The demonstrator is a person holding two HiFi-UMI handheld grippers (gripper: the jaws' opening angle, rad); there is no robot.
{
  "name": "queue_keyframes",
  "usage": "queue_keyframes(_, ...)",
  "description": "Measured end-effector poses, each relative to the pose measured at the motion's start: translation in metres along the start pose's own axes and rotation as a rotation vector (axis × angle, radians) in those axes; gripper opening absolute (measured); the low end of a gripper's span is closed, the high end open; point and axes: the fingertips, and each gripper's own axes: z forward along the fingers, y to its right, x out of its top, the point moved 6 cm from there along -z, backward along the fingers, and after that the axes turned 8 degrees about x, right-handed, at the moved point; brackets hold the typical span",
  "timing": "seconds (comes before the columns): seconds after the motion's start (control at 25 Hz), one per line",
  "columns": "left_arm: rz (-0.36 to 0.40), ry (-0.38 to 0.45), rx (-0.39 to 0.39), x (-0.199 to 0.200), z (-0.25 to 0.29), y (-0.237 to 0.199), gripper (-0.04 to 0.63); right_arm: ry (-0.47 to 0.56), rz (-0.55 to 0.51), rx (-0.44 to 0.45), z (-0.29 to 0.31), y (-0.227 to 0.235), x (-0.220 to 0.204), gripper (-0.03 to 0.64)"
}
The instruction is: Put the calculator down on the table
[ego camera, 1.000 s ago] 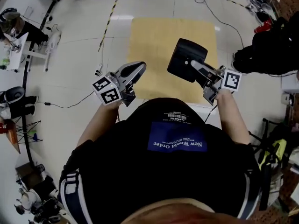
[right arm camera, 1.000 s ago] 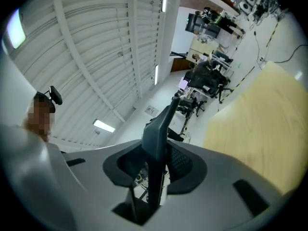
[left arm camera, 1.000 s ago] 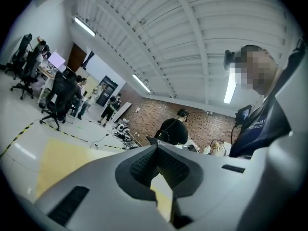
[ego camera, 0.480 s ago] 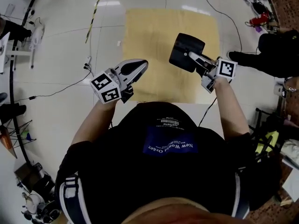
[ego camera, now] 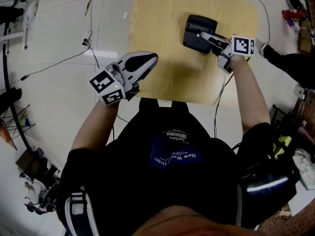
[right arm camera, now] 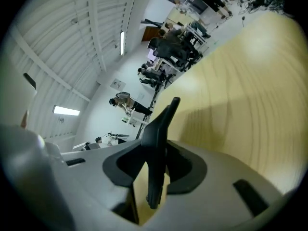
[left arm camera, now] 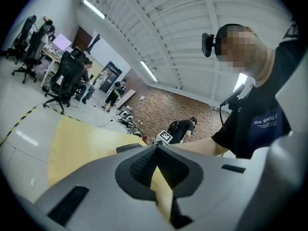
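The right hand-held gripper [ego camera: 204,34] has reached out farther and still pinches the dark calculator [ego camera: 196,28], now low over the yellow bench [ego camera: 162,23]. It looks nearly down. The left hand-held gripper [ego camera: 147,60] is closed and empty.

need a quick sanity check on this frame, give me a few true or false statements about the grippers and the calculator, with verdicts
1. The right gripper is shut on the calculator. True.
2. The left gripper holds one corner of the calculator. False: its jaws are together with nothing between them, and it is well apart from the calculator.
3. In the head view the calculator shows over the yellow table. True.
4. The calculator is white. False: it is dark, nearly black.
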Motion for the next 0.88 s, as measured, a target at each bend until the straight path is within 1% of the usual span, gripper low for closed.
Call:
queue_keyframes(0.12, 0.002, 0.007, -0.007, -0.003, 0.002, -0.019, 0.006, -0.031, 0.004, 0.033, 0.019, 0.009, 0.005, 0.103)
queue_keyframes(0.2, -0.005, 0.008, -0.015, -0.006, 0.007, -0.024, 0.006, -0.036, 0.004, 0.043, 0.024, 0.013, 0.008, 0.103)
queue_keyframes(0.24, -0.009, 0.007, -0.019, -0.009, 0.009, -0.024, 0.006, -0.043, 0.01, 0.014, 0.022, 0.017, 0.006, 0.103)
queue_keyframes(0.32, -0.019, 0.007, -0.029, -0.014, 0.011, -0.022, 0.006, -0.089, -0.002, -0.137, 0.015, 0.029, 0.001, 0.103)
queue_keyframes(0.36, -0.026, 0.007, -0.035, -0.016, 0.011, -0.021, 0.006, -0.116, -0.022, -0.195, 0.013, 0.033, 0.0, 0.117)
queue_keyframes(0.52, -0.04, 0.002, -0.053, -0.017, 0.012, -0.015, 0.006, -0.178, -0.075, -0.327, 0.012, 0.035, -0.002, 0.155)
queue_keyframes(0.68, -0.04, -0.012, -0.053, -0.023, 0.016, -0.011, 0.006, -0.182, -0.117, -0.444, 0.009, 0.039, -0.001, 0.215)
queue_keyframes(0.8, -0.031, -0.02, -0.055, -0.027, 0.013, -0.005, 0.006, -0.22, -0.176, -0.541, 0.01, 0.035, -0.004, 0.288)
queue_keyframes(0.88, -0.028, -0.023, -0.057, -0.029, 0.011, -0.003, 0.006, -0.244, -0.219, -0.591, 0.01, 0.033, -0.006, 0.332)
